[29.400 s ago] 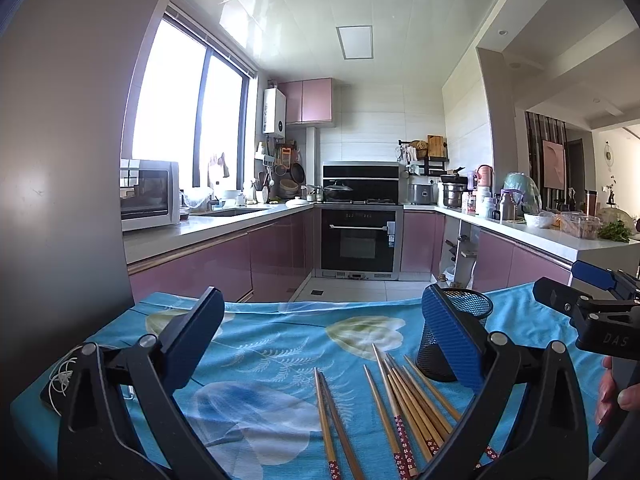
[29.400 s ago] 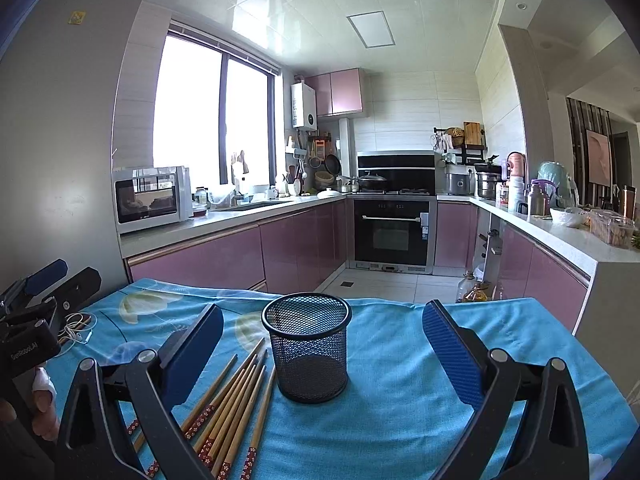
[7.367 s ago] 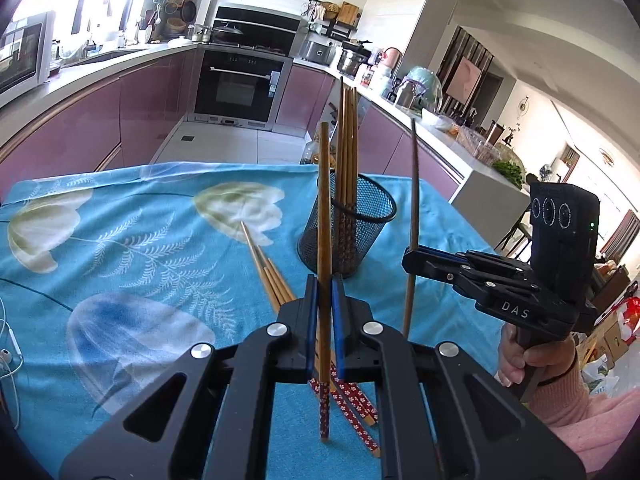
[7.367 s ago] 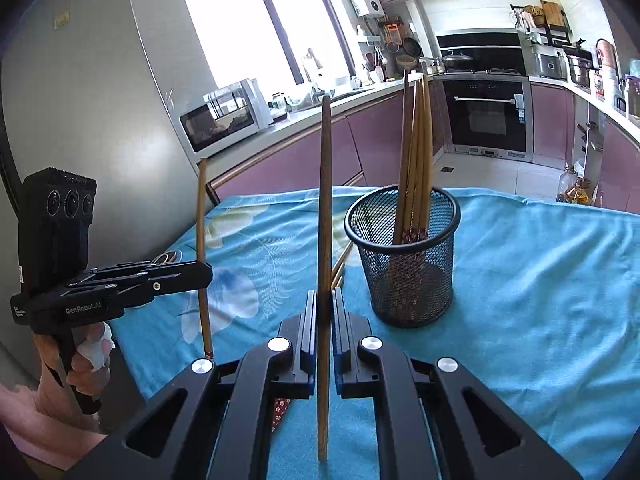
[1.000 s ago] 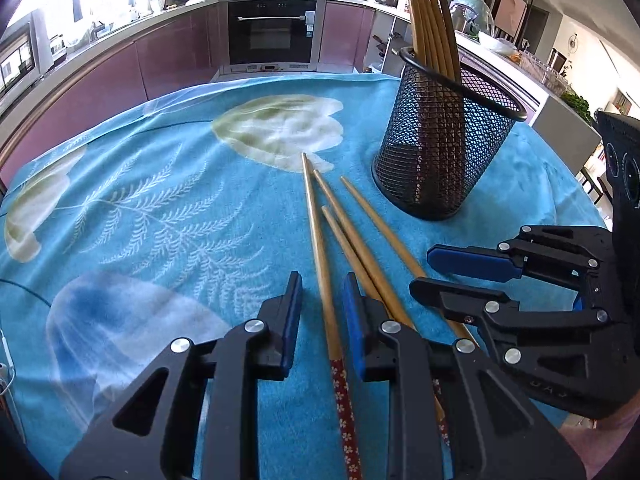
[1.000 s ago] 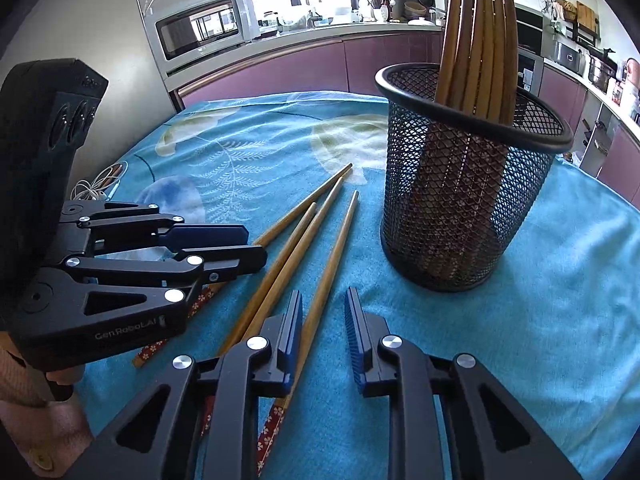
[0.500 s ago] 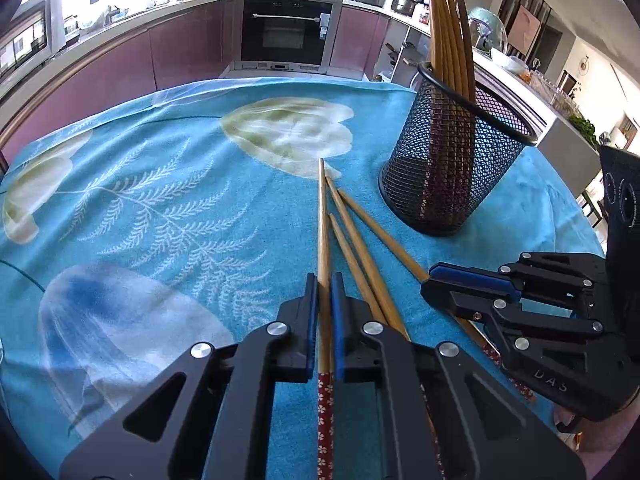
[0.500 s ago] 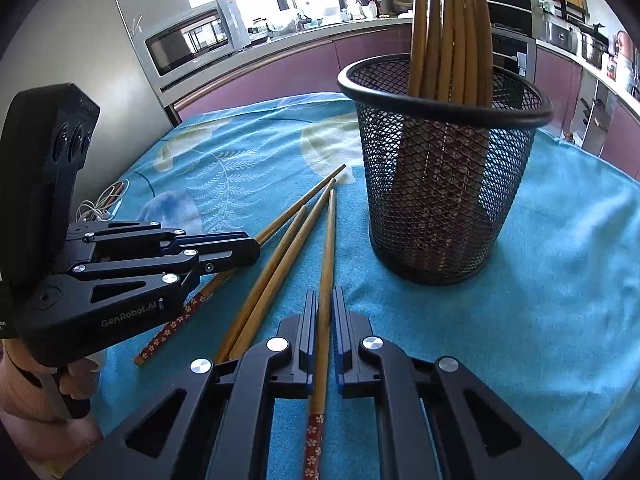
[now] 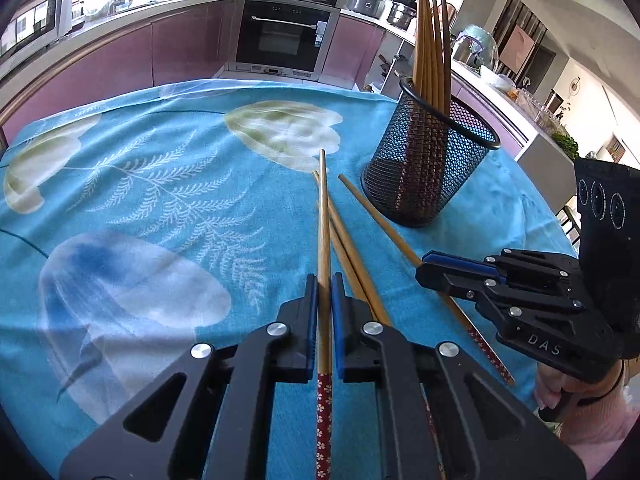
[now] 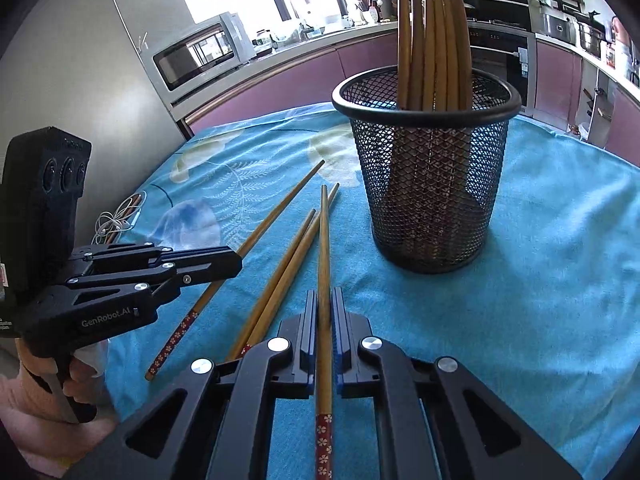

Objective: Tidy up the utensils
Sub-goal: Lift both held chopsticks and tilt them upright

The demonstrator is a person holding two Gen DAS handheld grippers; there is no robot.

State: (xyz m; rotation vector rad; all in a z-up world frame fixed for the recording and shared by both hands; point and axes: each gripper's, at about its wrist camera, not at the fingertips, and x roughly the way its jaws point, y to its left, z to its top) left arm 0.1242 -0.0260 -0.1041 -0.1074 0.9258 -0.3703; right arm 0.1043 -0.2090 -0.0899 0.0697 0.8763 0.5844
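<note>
A black mesh holder (image 9: 428, 172) (image 10: 432, 184) stands on the blue floral tablecloth with several wooden chopsticks upright in it. My left gripper (image 9: 325, 284) is shut on one chopstick (image 9: 323, 216), lifted slightly above the cloth. My right gripper (image 10: 325, 300) is shut on another chopstick (image 10: 323, 240). Two chopsticks (image 10: 288, 256) still lie side by side on the cloth between the grippers. The right gripper shows in the left wrist view (image 9: 440, 270), the left one in the right wrist view (image 10: 224, 262).
The tablecloth (image 9: 140, 184) covers a round table whose edge drops off at the right (image 9: 532, 216). A white earphone cable (image 10: 116, 224) lies near the left edge. Kitchen counters and an oven stand behind the table.
Both grippers closed on a chopstick each within the last second and have raised them a little from the cloth.
</note>
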